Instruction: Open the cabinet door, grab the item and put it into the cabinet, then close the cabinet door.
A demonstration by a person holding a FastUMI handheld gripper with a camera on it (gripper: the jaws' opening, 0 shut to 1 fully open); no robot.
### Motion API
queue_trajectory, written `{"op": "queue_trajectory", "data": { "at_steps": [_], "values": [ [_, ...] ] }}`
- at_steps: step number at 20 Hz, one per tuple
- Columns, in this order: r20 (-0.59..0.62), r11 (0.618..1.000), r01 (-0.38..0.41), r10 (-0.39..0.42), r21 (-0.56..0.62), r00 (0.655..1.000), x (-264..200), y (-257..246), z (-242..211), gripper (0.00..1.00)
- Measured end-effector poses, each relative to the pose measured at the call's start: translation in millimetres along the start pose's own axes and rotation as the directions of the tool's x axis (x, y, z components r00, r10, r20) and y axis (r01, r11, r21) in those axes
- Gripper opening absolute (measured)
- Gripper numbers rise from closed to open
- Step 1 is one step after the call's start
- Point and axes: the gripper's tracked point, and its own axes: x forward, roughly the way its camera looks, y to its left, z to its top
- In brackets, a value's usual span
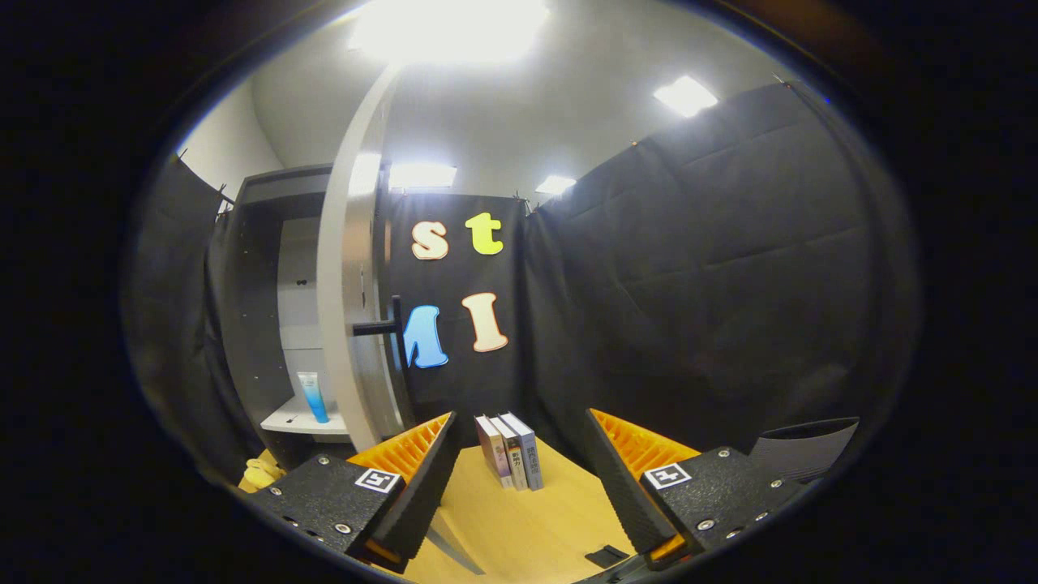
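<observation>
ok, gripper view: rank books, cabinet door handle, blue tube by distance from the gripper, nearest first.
Gripper is open, holding nothing.
1. Books: upright on the wooden table, just ahead between the fingers.
2. Door handle: on the open door, beyond the left finger.
3. Blue tube: standing on the cabinet shelf, behind the door.

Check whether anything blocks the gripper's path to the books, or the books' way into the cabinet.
Nothing visible does. The open gripper faces the upright books across bare table, and the cabinet door stands open, with a blue tube on the shelf.

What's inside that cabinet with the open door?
A blue tube stands upright on a shelf inside the cabinet. The open door covers the right part of the interior, so anything there is hidden. The gripper is open, empty.
</observation>
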Motion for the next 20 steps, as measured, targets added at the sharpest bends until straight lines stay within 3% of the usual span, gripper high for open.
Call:
{"op": "queue_trajectory", "data": {
  "at_steps": [5, 7, 13, 20],
  "values": [
    [0.0, 1.0, 0.018, -0.018, 0.011, 1.0, 35.9, 17.7, 6.8, 0.93],
    [0.012, 0.998, 0.055, -0.055, -0.003, 0.998, 36.9, 10.8, 11.6, 0.92],
    [0.019, 0.998, 0.057, -0.057, -0.009, 0.998, 30.2, 22.7, 11.7, 0.91],
    [0.021, 1.0, -0.02, 0.02, 0.008, 1.0, 14.7, 52.7, 10.9, 0.91]
  ]
}}
